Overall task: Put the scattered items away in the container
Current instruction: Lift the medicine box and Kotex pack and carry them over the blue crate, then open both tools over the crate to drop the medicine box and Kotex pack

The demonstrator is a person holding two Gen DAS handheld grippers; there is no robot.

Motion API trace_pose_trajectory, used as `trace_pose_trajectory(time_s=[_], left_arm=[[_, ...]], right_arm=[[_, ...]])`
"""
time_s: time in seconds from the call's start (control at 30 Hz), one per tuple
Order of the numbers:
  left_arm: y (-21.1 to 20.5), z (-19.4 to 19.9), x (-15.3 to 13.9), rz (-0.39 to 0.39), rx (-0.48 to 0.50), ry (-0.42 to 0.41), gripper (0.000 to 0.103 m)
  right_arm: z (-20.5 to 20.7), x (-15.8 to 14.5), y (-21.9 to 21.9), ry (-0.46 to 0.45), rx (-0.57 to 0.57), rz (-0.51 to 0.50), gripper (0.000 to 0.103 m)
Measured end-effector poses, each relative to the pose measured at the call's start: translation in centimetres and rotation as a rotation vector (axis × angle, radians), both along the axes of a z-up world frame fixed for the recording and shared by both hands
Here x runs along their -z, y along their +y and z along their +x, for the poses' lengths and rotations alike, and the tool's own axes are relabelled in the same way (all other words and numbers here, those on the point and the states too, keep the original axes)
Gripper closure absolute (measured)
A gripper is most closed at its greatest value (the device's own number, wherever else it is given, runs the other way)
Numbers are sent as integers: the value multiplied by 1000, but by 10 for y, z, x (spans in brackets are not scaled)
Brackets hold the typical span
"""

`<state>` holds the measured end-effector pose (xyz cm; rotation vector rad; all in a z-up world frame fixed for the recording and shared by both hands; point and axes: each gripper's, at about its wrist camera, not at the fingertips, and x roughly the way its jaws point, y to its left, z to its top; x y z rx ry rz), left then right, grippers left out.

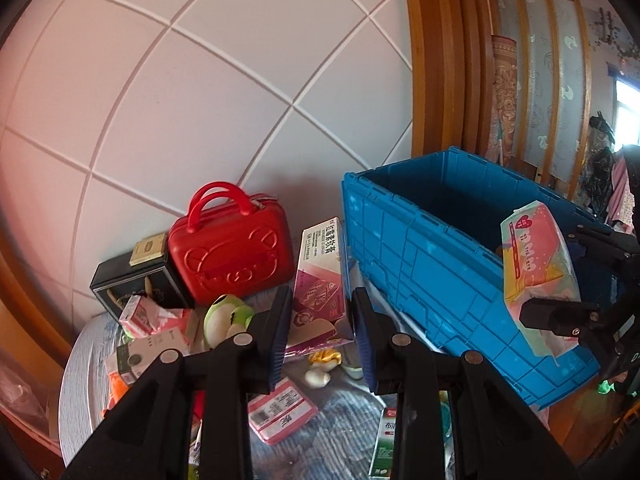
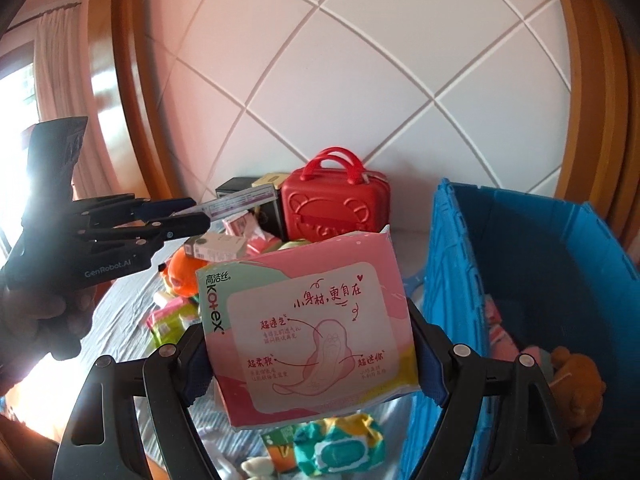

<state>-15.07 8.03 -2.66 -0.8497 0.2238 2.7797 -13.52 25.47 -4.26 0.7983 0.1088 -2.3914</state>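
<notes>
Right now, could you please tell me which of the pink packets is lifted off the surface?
The large pink soft-plastic Kotex pack, clamped between the right gripper's jaws; the smaller flat pink packet lies on the grey cloth.

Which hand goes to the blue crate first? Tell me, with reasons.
Right. The right gripper grips the pink pack just beside the blue crate, by its open top. The left gripper, holding a long box, sits farther from it.

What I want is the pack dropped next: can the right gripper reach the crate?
Probably yes: the crate stands open beside the right gripper, which grips the pack. Nothing shows between them, and the left gripper is on the far side.
</notes>
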Motion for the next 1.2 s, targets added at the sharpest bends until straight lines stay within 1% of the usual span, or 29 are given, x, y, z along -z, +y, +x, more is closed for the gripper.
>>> trace_pose_trajectory(time_s=[0.3,0.6,0.93,1.07,1.2], left_arm=[[96,-25,-19,-13,145,35,73],[181,-39,-27,-15,287,36,73],[253,-46,-17,-18,418,1,73],[269,-48,-14,-17,450,-7,73],[275,-50,-13,-14,467,-11,73]], right_arm=[[-11,-11,71,26,96,-33,22],[-13,-12,145,31,216,-44,22],[-10,4,212,-22,366,-41,22],[-9,9,227,-38,404,-39,22],[-12,14,235,-49,426,-36,22]])
